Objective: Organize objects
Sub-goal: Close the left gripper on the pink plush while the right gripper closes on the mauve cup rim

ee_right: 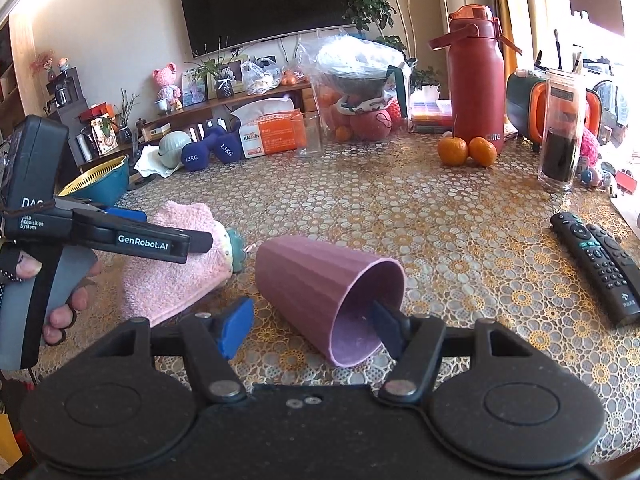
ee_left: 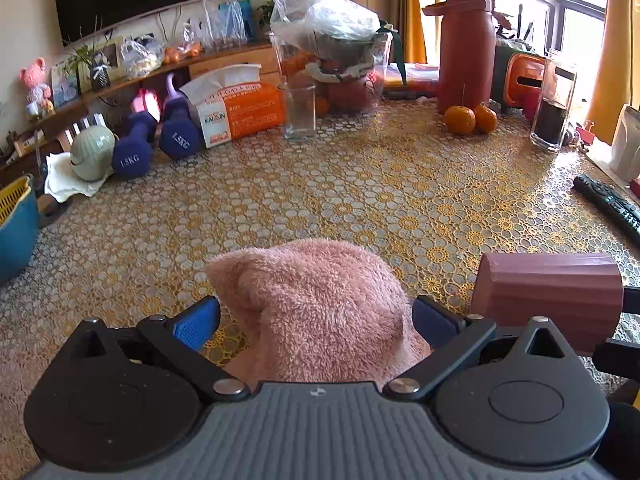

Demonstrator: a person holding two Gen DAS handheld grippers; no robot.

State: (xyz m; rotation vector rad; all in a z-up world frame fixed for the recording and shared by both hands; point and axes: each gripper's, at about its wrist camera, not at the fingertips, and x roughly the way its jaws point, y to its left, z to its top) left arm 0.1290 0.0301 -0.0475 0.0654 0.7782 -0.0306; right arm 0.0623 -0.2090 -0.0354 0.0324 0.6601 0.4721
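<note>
A fluffy pink towel [ee_left: 320, 308] lies on the patterned table between the wide-open fingers of my left gripper [ee_left: 316, 320]; the blue pads stand apart from it on both sides. The towel also shows in the right wrist view [ee_right: 176, 272], under the left gripper [ee_right: 160, 240]. A ribbed mauve cup [ee_right: 328, 292] lies on its side, mouth toward the right wrist camera. My right gripper [ee_right: 312, 330] is open, with its right fingertip [ee_right: 384, 326] inside the cup's mouth and its left one outside the wall. The cup shows in the left wrist view [ee_left: 548, 292].
Two black remotes [ee_right: 600, 268] lie at the right. Two oranges [ee_right: 466, 150], a red flask [ee_right: 476, 88], a dark-filled jar [ee_right: 560, 136], a glass [ee_right: 310, 136], a tissue box [ee_right: 272, 132], purple dumbbells [ee_right: 208, 154] and a blue basket [ee_right: 100, 186] stand along the back and left.
</note>
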